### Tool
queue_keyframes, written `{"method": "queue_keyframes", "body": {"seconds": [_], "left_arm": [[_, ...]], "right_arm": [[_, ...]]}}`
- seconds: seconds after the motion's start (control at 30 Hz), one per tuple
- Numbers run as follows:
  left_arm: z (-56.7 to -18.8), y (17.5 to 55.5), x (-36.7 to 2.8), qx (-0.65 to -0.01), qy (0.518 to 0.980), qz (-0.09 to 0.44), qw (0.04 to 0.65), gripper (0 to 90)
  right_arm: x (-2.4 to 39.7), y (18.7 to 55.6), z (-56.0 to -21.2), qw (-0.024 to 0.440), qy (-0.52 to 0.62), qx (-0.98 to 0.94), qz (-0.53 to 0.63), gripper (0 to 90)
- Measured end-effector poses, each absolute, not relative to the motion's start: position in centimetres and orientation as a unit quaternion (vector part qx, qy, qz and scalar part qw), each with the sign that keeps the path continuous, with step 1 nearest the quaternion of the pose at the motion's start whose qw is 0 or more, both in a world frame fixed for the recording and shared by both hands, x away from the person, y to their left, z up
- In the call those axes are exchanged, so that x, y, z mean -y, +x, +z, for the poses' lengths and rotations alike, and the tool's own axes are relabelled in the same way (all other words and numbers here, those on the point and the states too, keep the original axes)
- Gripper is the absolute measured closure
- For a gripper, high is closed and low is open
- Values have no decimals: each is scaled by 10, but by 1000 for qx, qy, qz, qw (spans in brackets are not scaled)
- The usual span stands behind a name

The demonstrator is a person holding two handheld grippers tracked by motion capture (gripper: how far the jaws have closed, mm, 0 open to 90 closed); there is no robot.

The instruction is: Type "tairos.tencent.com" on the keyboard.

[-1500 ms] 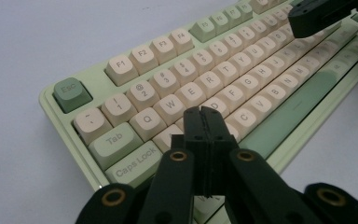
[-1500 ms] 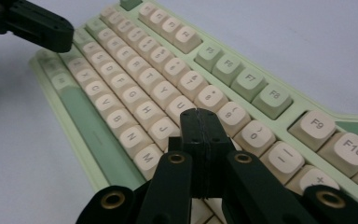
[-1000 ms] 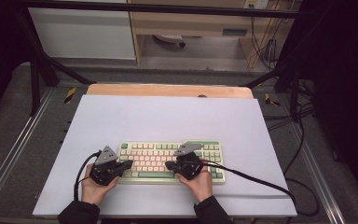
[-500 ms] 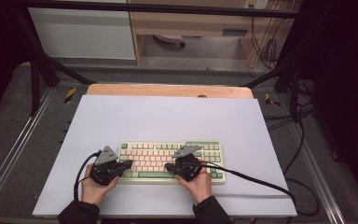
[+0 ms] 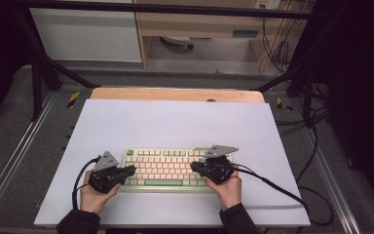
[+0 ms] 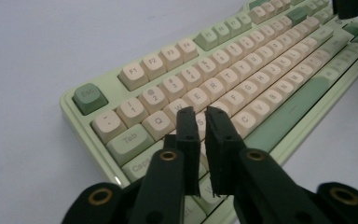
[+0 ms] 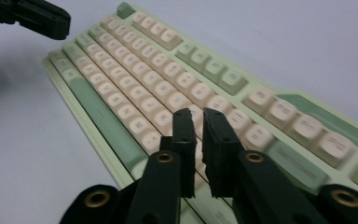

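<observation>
On the white table top (image 5: 175,122), near its front edge, we find the keyboard (image 5: 168,168) lying flat. Over its left end our left gripper (image 6: 202,114) has just opened to a narrow slit, holding nothing. Over its right end our right gripper (image 7: 196,114) has done the same, also empty.

A pale green keyboard (image 5: 168,168) with cream and sage-green keycaps is seen under the black left gripper (image 6: 202,122) and black right gripper (image 7: 199,122), on a white tabletop (image 5: 175,122).
</observation>
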State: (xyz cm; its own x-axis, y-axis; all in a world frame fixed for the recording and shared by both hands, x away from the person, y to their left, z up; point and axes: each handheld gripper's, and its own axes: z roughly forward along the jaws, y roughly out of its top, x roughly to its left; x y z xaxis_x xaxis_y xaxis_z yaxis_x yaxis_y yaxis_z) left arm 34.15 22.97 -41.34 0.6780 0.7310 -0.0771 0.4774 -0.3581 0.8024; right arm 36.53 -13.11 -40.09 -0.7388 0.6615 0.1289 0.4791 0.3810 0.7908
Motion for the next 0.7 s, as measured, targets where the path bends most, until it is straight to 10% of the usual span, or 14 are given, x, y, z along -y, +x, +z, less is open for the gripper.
{"method": "queue_keyframes", "body": {"seconds": [0.7], "left_arm": [[-432, 337, -278, -379, 820, 143, 404, 194]], "right_arm": [[242, 351, -429, 97, 415, -799, 425, 99]]}}
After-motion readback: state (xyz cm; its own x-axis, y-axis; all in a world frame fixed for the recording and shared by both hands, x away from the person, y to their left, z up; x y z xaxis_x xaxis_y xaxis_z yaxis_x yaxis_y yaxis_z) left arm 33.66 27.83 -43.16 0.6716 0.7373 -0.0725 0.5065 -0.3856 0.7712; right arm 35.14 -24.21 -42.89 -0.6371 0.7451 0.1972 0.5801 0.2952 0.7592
